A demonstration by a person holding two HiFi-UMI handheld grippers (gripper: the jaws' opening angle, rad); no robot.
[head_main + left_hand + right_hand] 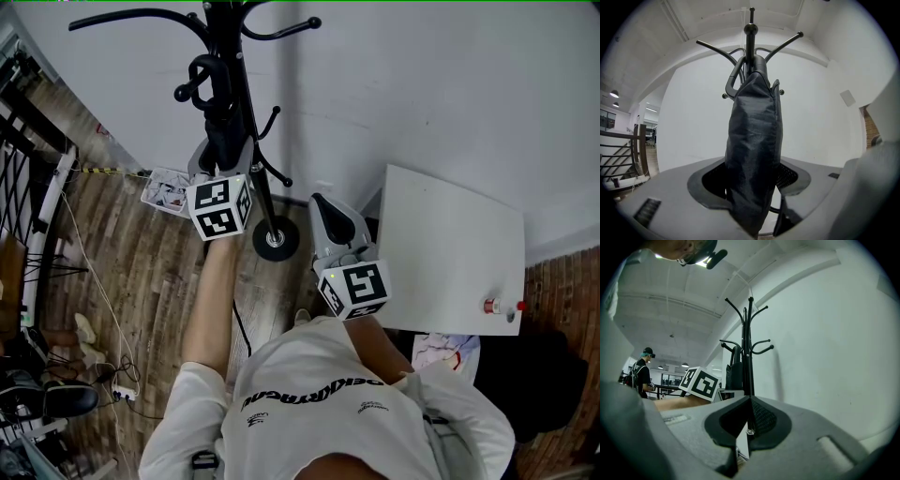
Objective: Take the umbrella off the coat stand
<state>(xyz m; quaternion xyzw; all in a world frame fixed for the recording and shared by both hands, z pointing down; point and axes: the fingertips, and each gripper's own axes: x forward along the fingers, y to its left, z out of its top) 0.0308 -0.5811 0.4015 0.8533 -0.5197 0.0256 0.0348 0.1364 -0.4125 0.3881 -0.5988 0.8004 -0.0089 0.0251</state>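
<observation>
A black coat stand (246, 122) rises by the white wall, its round base (276, 239) on the wood floor. A folded dark umbrella (754, 150) hangs from one of its hooks by its loop handle. My left gripper (752, 187) is level and shut on the umbrella's lower body, which fills the gap between the pads. In the head view this gripper (217, 150) sits right against the pole. My right gripper (323, 204) is held right of the stand, apart from it. Seen in its own view, this gripper (750, 404) is shut on nothing, with the stand (749, 348) ahead.
A white table (450, 244) stands to the right with a small bottle (502, 306) near its edge. A small tray of bits (169, 190) lies on the floor left of the stand. A black railing (28, 159) and cables are at the far left. A person (642, 373) stands far off.
</observation>
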